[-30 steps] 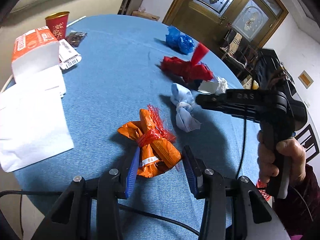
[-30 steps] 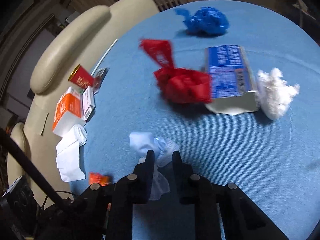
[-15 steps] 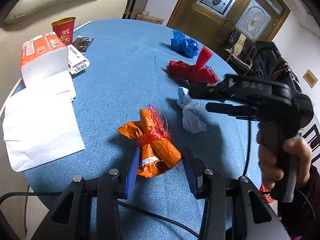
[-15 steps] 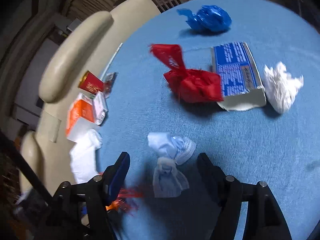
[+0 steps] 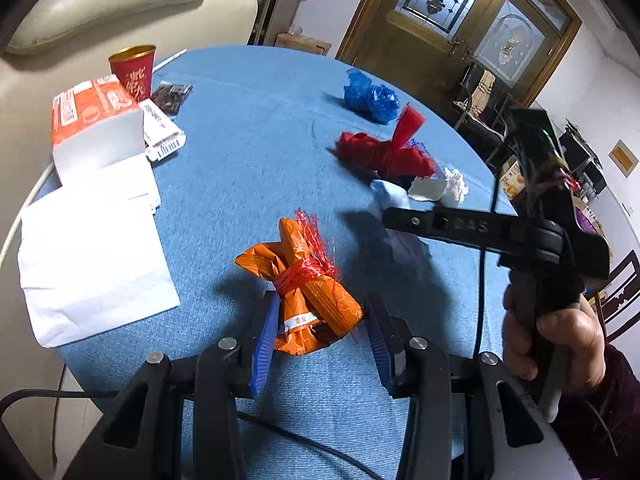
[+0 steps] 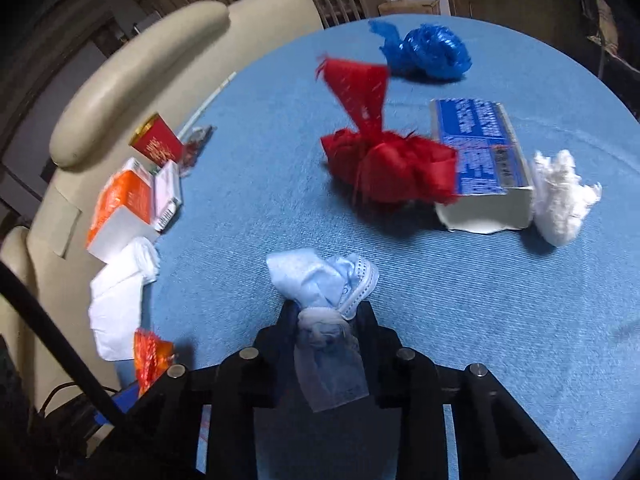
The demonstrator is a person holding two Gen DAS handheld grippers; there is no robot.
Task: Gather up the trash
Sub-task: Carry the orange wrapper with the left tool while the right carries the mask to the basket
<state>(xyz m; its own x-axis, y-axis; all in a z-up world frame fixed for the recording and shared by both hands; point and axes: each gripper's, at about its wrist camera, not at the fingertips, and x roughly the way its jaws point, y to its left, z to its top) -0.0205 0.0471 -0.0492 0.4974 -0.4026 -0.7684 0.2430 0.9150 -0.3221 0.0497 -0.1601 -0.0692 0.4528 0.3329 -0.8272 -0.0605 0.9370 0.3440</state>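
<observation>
Two grips pending: left gripper (image 5: 322,334) wide around orange bundle (image 5: 306,292); right gripper (image 6: 326,322) pinching blue wad (image 6: 322,280) at 12 o'clock; its thin tail may slip.

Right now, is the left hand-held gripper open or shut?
Open: the left hand-held gripper has fingers standing apart on either side of the orange wrapper.

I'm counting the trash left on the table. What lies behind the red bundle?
Behind the red bundle lies a blue printed carton, its near end covered by the bundle, with a white crumpled wad beside it. Whatever sits under the bundle is hidden.
</observation>
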